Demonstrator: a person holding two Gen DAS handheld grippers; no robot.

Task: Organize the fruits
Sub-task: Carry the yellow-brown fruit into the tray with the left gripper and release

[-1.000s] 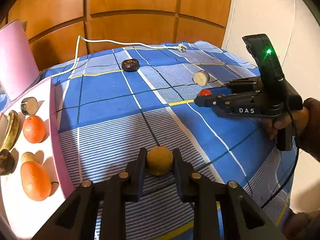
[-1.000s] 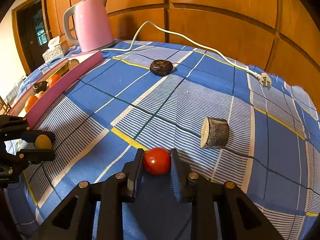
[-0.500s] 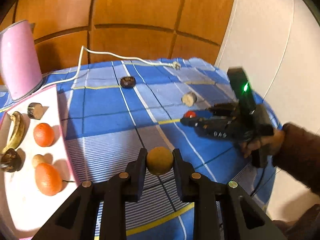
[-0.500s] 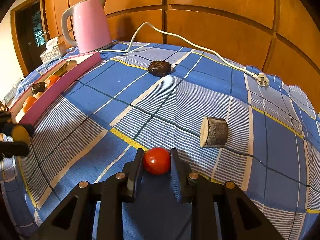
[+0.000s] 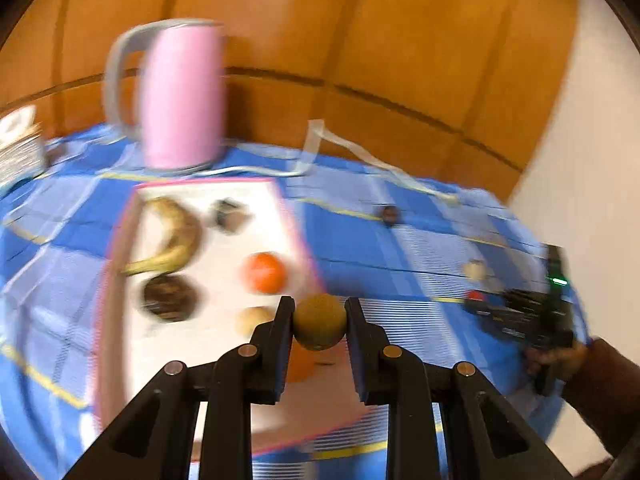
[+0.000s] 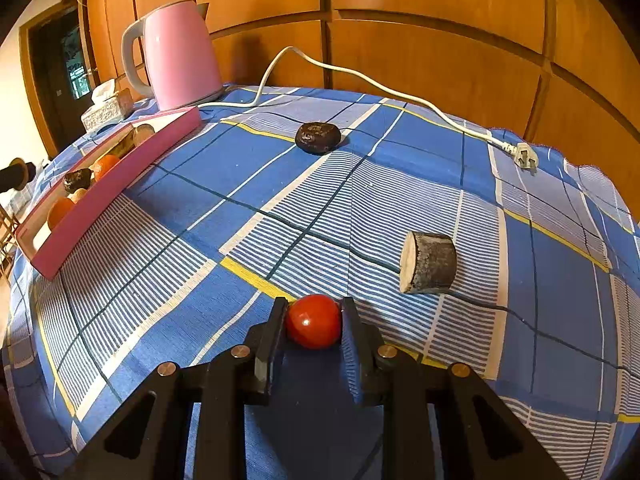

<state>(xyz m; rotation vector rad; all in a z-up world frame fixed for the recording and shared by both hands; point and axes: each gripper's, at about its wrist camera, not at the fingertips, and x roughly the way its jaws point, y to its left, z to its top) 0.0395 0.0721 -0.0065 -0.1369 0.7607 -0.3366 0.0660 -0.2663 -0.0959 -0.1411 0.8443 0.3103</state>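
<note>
While gripping a round tan fruit (image 5: 320, 322) and a red tomato (image 6: 314, 321), found tray (image 5: 120, 240) part-filled, two pieces outstanding.

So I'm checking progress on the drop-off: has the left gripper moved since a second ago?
Yes. The left gripper, shut on the brown fruit, has swung left and now hangs over the pink tray.

Pink kettle (image 6: 180, 52), blue-checked tablecloth (image 6: 400, 184)

Checked tablecloth (image 6: 400, 184) carries tray (image 6: 120, 184), kettle (image 6: 180, 56), cord (image 6: 380, 88)
</note>
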